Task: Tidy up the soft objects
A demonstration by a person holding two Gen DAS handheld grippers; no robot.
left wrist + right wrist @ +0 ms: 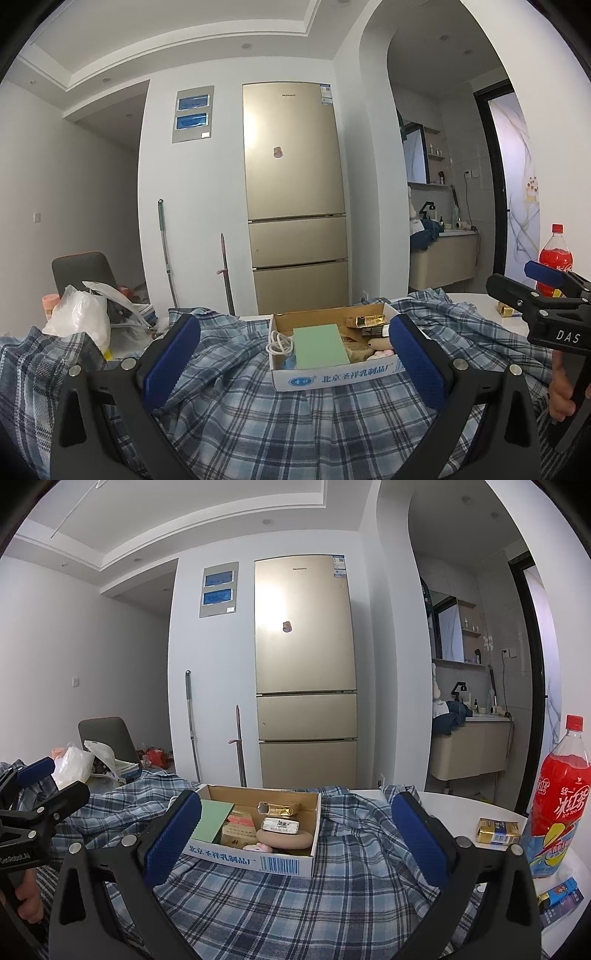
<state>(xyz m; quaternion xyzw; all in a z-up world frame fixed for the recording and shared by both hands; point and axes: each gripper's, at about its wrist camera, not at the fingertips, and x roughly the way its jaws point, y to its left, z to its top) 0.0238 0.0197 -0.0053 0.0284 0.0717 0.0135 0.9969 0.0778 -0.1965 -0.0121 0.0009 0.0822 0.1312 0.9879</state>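
Observation:
A blue plaid shirt (280, 413) lies spread and rumpled over the white table; it also shows in the right wrist view (295, 904). My left gripper (295, 354) is open and empty just above the shirt, its blue pads (173, 354) on either side of a cardboard box (332, 376). My right gripper (295, 830) is open and empty, also low over the shirt, with the same box (258, 862) between its fingers. The right gripper shows at the right edge of the left wrist view (546, 291). The left gripper shows at the left edge of the right wrist view (44, 782).
The box sits on the shirt and holds a green pad (321, 345), a white cable (279, 341) and small packets. A red drink bottle (557, 797) and a gold pack (498, 830) stand at right on the table (458, 801). White plastic bags (81, 317) lie at left. A fridge (295, 199) stands behind.

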